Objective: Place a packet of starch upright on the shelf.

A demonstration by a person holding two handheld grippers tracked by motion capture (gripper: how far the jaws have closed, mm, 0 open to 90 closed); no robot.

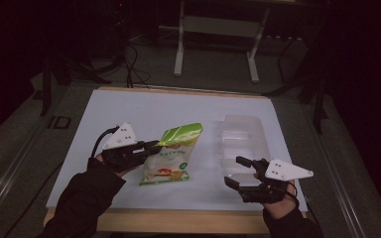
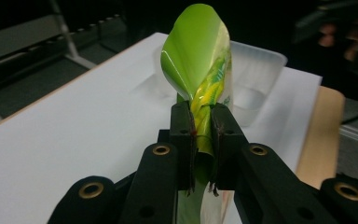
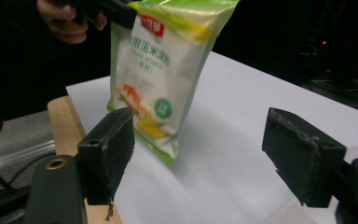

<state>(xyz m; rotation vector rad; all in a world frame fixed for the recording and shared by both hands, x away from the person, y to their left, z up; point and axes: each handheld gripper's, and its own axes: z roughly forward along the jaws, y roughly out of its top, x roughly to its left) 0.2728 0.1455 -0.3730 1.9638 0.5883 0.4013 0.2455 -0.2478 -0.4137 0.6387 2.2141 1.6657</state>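
A green-and-white food pouch [image 1: 171, 153] with a red label hangs lifted at its top edge, its bottom end near the white table top [image 1: 129, 109]. My left gripper [image 1: 155, 145] is shut on the pouch's green upper edge, and the green edge [image 2: 200, 70] curls above the closed jaws of my left gripper [image 2: 202, 140]. My right gripper [image 1: 235, 171] stands open at the front right, jaws spread with nothing between them. In the right gripper view the pouch [image 3: 161, 79] hangs beyond the open right gripper [image 3: 200, 154].
A clear plastic tray [image 1: 243, 141] lies on the table right of the pouch, just beyond my right gripper. The table's wooden front edge [image 1: 178, 220] runs below both hands. Dark floor, cables and a metal stand [image 1: 216, 34] lie behind the table.
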